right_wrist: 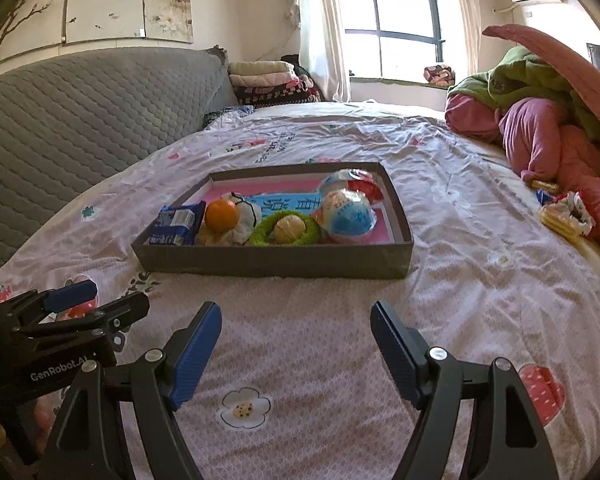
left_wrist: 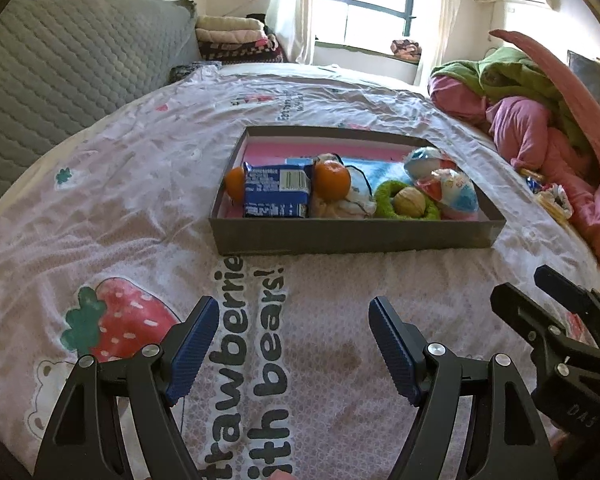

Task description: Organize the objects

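Grey quilted headboard, bright window

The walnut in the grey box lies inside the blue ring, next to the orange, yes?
Not quite: the ring is green, not blue. The right wrist view shows the walnut resting inside it, in the grey box, next to the orange.

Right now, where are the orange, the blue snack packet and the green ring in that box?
orange (right_wrist: 220, 215): right wrist view, middle of its peel.
blue snack packet (left_wrist: 278, 194): left wrist view, centre of its printed back.
green ring (right_wrist: 260, 236): right wrist view, left rim.
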The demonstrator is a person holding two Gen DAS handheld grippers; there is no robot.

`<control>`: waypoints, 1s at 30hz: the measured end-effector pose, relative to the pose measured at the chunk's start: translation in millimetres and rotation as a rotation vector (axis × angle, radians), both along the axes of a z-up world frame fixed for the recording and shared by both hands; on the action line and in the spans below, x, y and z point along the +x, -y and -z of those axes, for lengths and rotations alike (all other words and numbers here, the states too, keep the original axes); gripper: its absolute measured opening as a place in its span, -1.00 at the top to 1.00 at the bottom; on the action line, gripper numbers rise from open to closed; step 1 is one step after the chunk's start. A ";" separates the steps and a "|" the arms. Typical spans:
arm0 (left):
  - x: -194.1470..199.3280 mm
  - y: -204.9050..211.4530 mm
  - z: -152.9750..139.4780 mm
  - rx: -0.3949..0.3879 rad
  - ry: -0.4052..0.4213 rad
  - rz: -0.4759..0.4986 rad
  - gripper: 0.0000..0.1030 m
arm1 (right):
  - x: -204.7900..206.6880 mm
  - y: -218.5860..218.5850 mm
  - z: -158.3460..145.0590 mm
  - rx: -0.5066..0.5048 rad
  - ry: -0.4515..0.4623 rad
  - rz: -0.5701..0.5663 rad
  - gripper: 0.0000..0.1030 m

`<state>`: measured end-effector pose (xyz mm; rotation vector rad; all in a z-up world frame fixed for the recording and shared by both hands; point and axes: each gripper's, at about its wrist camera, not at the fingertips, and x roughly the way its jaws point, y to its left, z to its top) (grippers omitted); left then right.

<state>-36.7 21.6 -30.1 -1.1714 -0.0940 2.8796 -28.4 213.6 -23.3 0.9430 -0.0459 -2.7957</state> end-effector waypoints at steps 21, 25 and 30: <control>-4.3 -3.6 12.6 -0.026 0.034 0.007 -0.52 | 0.4 3.8 9.5 0.030 -0.002 -0.013 -0.48; -4.3 -3.9 12.6 -0.026 0.036 0.006 -0.52 | 0.7 4.1 9.9 0.037 -0.003 -0.010 -0.48; -4.3 -4.6 12.8 -0.022 0.042 0.007 -0.52 | 0.9 3.8 10.4 0.036 -0.001 -0.014 -0.48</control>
